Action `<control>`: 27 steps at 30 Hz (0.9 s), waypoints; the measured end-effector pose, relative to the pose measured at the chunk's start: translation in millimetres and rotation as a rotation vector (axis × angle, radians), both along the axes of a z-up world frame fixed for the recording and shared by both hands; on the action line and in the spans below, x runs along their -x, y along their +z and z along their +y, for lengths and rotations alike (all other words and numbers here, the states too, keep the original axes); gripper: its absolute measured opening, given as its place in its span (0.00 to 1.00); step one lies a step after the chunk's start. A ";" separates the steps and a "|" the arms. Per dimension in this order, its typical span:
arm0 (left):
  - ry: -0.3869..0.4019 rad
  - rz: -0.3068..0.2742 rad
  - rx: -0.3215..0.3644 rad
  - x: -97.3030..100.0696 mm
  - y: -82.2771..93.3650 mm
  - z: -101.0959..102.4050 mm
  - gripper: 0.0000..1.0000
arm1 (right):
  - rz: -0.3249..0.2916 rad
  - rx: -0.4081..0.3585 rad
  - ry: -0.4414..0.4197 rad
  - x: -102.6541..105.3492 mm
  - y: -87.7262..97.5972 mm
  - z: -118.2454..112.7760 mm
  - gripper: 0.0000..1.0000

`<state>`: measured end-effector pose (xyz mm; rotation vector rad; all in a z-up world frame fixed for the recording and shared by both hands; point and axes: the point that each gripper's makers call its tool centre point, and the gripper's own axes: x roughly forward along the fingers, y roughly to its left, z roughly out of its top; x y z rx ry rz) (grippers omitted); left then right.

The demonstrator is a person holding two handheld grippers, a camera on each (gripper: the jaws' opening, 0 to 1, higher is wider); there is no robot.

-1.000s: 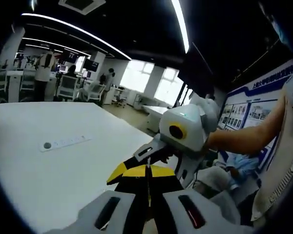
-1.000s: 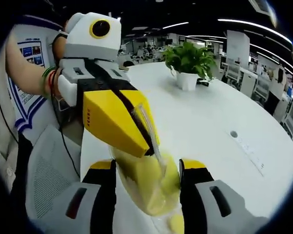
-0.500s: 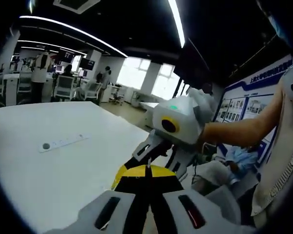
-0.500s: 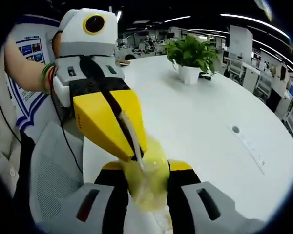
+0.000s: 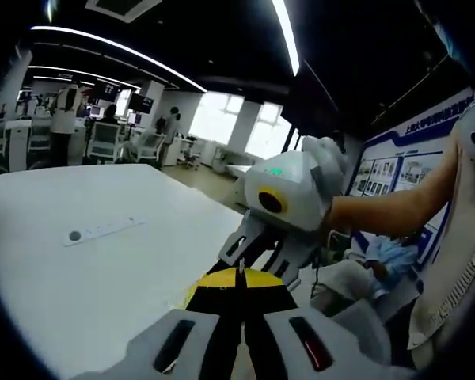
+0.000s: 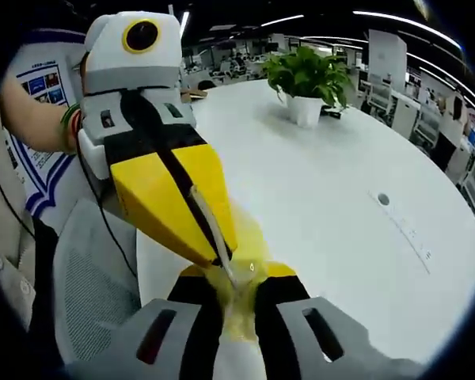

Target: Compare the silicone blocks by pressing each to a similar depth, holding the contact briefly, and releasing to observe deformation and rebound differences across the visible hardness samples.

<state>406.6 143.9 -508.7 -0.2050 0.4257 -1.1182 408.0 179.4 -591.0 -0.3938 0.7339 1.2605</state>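
Jaws of our right gripper (image 6: 236, 294) are squeezing a soft yellow silicone block (image 6: 239, 313) at the bottom centre of the right gripper view, and they are standing much closer together than a second ago, when the block bulged wide between them; half a second ago they were already narrowing. The block is now showing as a slim, pinched strip between the black pads, with a pale yellow smear of it spreading up and to the right just above the jaw tips. Our left gripper (image 6: 214, 257) is coming in from the upper left of that view, its yellow jaws pressed together on a thin clear flap that runs down into the block; it is sitting a little lower and more upright in the frame than before.

In the left gripper view we are seeing our own two jaws rising from the bottom edge, closed onto each other with only a dark seam between them and yellow tips at the lower centre. The right gripper (image 5: 249, 257) is reaching in from the right, and its white body is lying slightly further left and lower than a second ago. A bare forearm (image 5: 396, 214) is running off to the right edge behind it.

White table (image 6: 332, 182) is filling the middle of both views. A potted plant (image 6: 305, 79) is standing on it at the upper right of the right gripper view, well apart from the grippers, and a flat power strip (image 5: 103, 231) is lying on it at the left of the left gripper view.
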 end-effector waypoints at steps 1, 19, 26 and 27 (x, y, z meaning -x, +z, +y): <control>0.000 -0.001 0.000 0.1 -0.1 -0.1 0.00 | -0.003 0.002 0.002 0.0 -0.1 -0.1 0.10; -0.007 0.002 -0.008 -1.2 -2.7 -3.8 0.00 | -0.003 0.033 0.001 -0.8 -3.6 -5.8 0.08; -0.008 0.002 -0.010 -0.8 -3.1 -4.0 0.00 | -0.008 0.036 0.003 -0.2 -4.6 -5.9 0.08; -0.008 0.002 -0.011 -0.3 -3.2 -4.1 0.00 | -0.005 0.037 0.002 0.2 -4.7 -6.0 0.08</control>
